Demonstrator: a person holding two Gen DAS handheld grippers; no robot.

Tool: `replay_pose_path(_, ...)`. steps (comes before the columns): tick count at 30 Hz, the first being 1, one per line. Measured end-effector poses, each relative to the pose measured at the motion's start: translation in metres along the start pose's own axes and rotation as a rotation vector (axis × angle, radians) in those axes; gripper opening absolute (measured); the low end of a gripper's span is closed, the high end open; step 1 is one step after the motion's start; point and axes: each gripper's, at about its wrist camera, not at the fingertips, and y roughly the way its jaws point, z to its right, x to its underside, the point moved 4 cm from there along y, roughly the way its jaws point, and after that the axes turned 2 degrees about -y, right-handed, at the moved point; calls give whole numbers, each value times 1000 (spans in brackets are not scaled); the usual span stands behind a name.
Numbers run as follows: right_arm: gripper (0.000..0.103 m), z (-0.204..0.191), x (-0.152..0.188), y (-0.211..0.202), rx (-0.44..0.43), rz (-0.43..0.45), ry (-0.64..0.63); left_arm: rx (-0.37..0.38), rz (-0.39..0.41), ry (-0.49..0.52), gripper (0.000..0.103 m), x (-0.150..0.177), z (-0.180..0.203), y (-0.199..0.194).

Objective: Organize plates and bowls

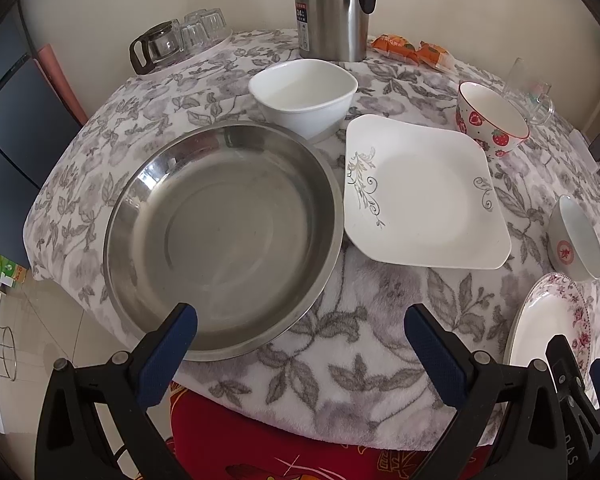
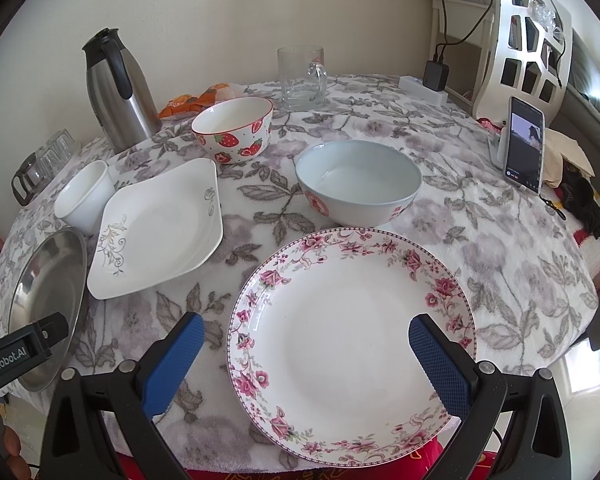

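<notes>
On the worktop (image 1: 380, 360), from left: the steel basin (image 1: 220, 236), stiff, light and slick, best pinched at its thin rim; beside it the square plate (image 1: 424, 196), then the floral plate (image 2: 352, 344) nearest the front edge, both brittle glazed ware, likewise rim-held. Bowls sit behind. The left tongs (image 1: 300, 344) hang wide apart, released, empty, near the basin's front rim; the right tongs (image 2: 306, 354) gape equally wide above the floral plate, gripping nothing.

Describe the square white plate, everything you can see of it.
The square plate is glossy white, ceramic by its look, with rounded corners, a shallow dip and grey-gold scrollwork at two corners. It lies flat and empty on the flowered tablecloth, between the steel pan and strawberry bowl. The small white bowl sits close by; contact is unclear.
</notes>
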Motion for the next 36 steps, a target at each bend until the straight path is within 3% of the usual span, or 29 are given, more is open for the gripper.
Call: replay_pose_path(36, 103, 1, 0, 2, 2, -7, 0, -4, -40, -5, 103, 2, -1, 7)
